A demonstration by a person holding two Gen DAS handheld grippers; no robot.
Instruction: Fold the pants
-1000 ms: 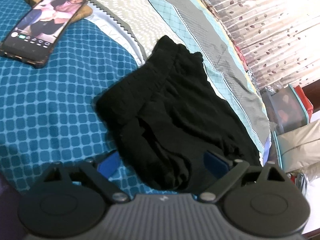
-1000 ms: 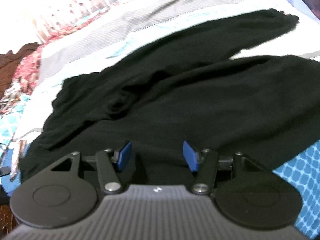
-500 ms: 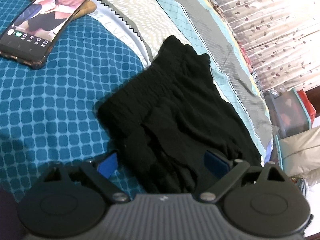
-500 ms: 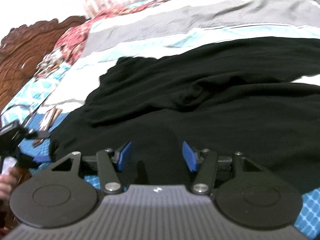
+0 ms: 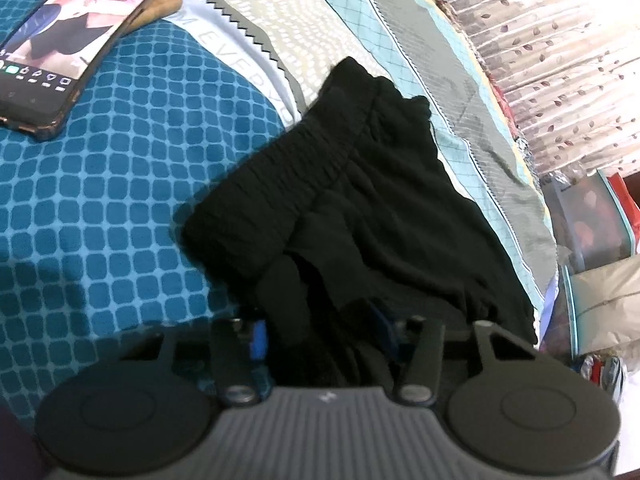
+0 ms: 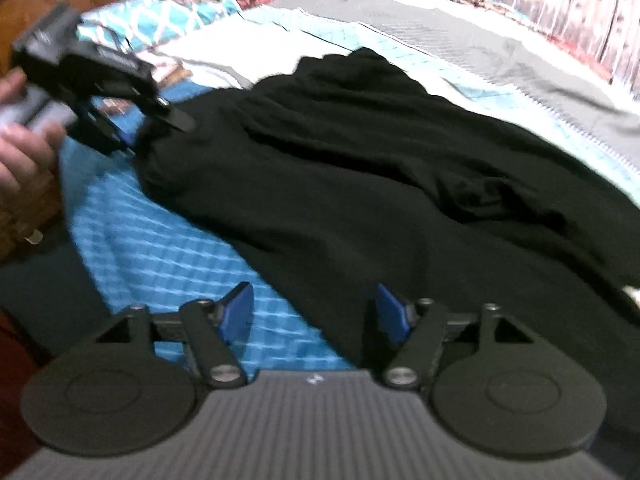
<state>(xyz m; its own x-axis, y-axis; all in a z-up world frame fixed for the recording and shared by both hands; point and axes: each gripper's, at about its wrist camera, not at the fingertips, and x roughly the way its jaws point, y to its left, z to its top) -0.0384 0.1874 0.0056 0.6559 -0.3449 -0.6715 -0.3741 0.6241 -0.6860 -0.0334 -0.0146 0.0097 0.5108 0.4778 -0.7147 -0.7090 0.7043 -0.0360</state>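
Pants (image 6: 360, 184) lie lengthwise across the bed (image 6: 160, 248); left gripper (image 5: 320, 336) closing on their waistband corner, right gripper (image 6: 316, 312) opening, nothing gripped.

Black linkage claw (image 6: 316, 312), blue pads (image 6: 236, 312), silver screws, ribbed grey housing

Dim, fisheye-warped; right view motion-blurred

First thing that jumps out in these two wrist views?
The black pants sprawled across the patterned bedspread, filling the middle of both views. In the left wrist view, the left gripper is closing with a bunch of waistband cloth between its blue pads. A phone with a lit screen lies at upper left, and the right gripper, jaws opening, holds nothing at the pants' near edge.
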